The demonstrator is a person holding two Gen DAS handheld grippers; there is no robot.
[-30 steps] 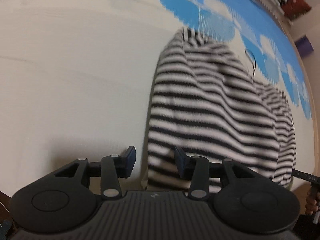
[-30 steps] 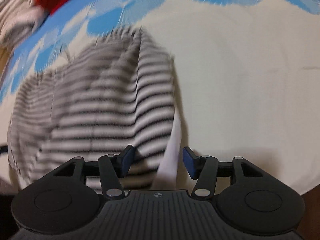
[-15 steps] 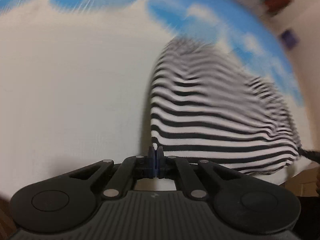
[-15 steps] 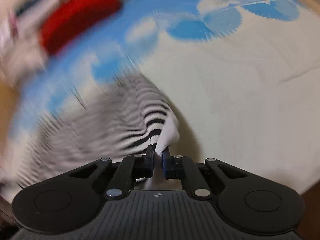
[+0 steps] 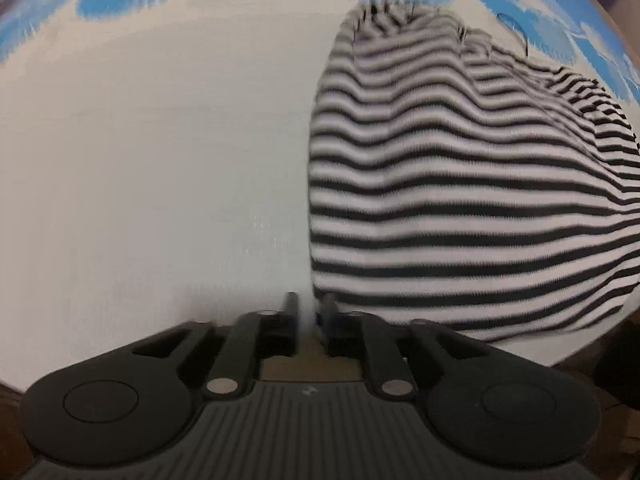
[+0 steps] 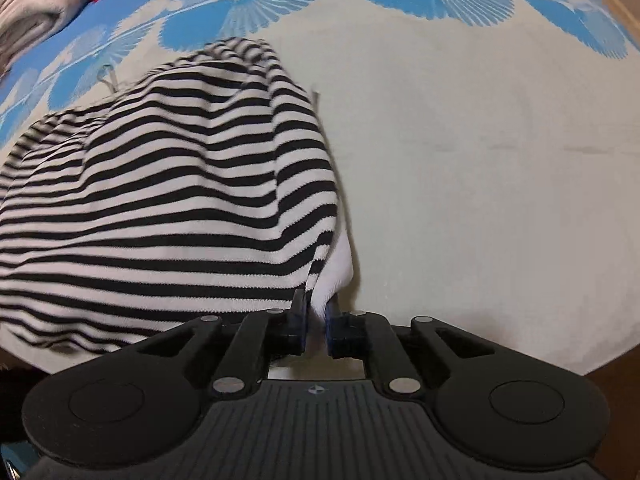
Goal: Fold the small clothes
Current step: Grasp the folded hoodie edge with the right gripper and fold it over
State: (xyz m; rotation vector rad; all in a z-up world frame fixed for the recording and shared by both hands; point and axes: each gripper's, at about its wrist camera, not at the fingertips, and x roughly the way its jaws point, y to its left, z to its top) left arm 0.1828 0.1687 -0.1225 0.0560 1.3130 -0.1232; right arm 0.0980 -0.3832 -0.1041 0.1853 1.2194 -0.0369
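The right claw (image 6: 316,322) pinches the striped shirt (image 6: 168,184) corner. The left claw (image 5: 308,320) looks slightly apart, maybe empty. Lift both corners evenly.

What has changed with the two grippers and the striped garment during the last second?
Both were open a second ago. The right hand-held gripper has shut on the white hem corner of the black-and-white striped knit garment. The left hand-held gripper shut, and now shows a narrow gap. The garment remains on the cream, blue-patterned mat.
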